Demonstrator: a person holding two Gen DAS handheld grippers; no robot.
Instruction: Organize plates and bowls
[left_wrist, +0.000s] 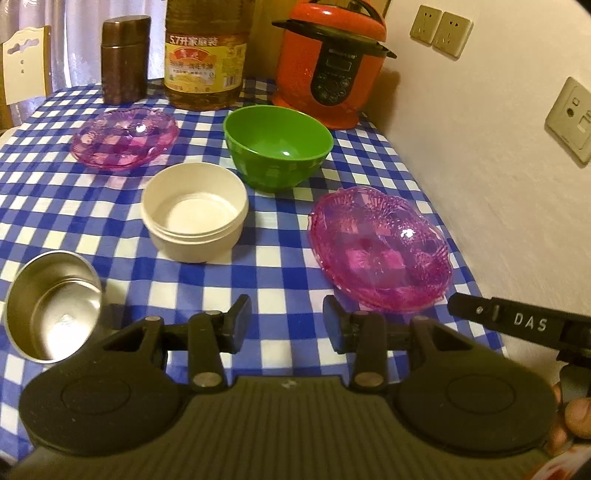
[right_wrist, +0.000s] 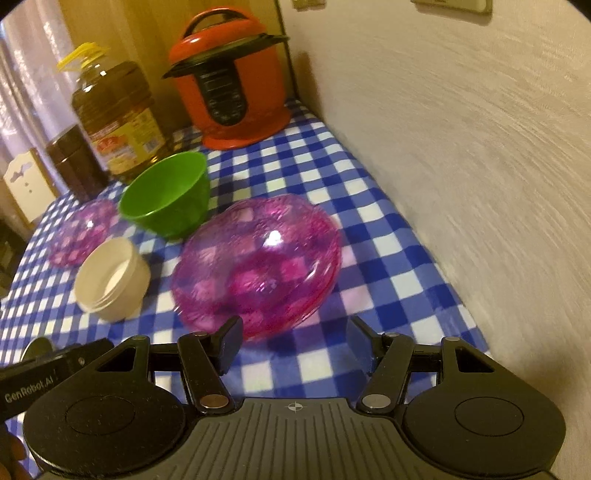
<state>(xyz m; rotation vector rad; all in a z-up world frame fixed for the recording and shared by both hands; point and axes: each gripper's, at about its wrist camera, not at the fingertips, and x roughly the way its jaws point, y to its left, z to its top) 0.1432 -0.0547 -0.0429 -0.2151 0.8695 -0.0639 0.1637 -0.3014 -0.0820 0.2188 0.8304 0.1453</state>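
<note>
My left gripper (left_wrist: 287, 325) and right gripper (right_wrist: 295, 345) hover with fingers apart, gripping nothing. On the checkered surface (left_wrist: 284, 280) sit a green bowl (left_wrist: 279, 147), a cream bowl (left_wrist: 194, 218) and a pink dish (left_wrist: 380, 251).

green bowl (left_wrist: 279, 147), blue-checked tablecloth (left_wrist: 280, 273), pink dish (left_wrist: 380, 247)

Wall (right_wrist: 461, 166) just beside pink dish (right_wrist: 258, 262)

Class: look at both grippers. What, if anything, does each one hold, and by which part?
Nothing is held. The left gripper and the right gripper both have open jaws over the tablecloth.
</note>
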